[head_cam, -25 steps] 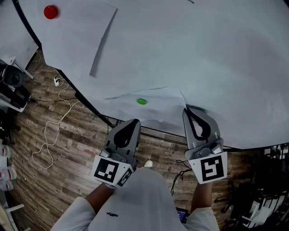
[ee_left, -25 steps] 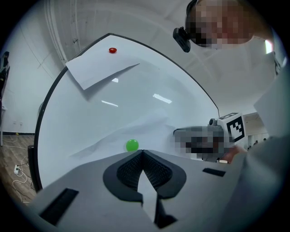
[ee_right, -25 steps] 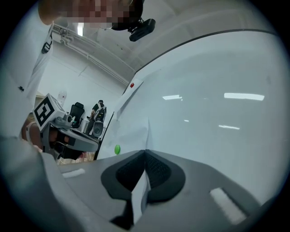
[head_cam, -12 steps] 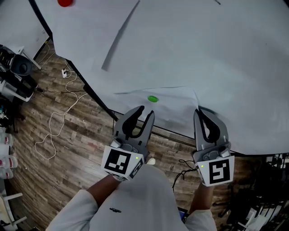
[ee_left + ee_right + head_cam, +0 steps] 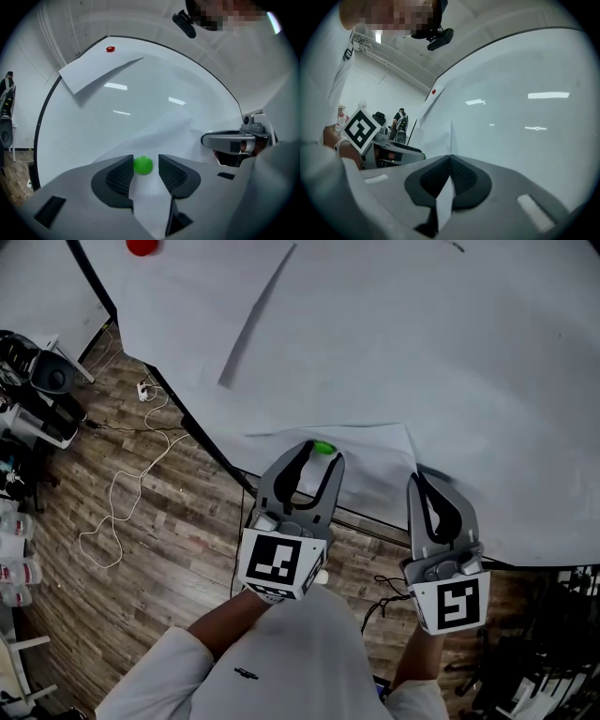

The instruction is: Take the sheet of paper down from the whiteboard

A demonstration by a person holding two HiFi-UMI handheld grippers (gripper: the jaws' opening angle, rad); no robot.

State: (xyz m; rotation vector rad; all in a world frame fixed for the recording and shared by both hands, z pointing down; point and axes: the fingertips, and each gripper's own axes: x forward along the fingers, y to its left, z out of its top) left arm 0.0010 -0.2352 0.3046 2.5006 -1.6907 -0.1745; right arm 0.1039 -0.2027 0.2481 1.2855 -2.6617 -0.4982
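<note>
Head view: the left gripper [image 5: 320,456] reaches level toward the whiteboard [image 5: 450,352], and its jaws are opening with the green magnet [image 5: 323,447] right at their tips. That magnet pins the sheet of paper [image 5: 370,460], which spreads from the left gripper's tips across to the right gripper [image 5: 424,482]. The right gripper sits at the sheet's far corner with its jaws drawn together. Well above and to the left of both, a second sheet [image 5: 202,296] hangs under a red magnet [image 5: 142,246].

Left gripper view: the green magnet [image 5: 143,165] stands between the parted pads [image 5: 118,174], close to each, but neither presses on it. The sheet [image 5: 164,133] lies flat just ahead of the jaws.

Right gripper view: the jaws are pinched tight on the edge of the sheet [image 5: 444,206], which runs out from between the pads toward the board.

As I read it, the job is only prepared. One corner is secured, but the magnet is on the board and the paper hangs there. The magnet has yet to be gripped and pulled off before the sheet can come away.
</note>
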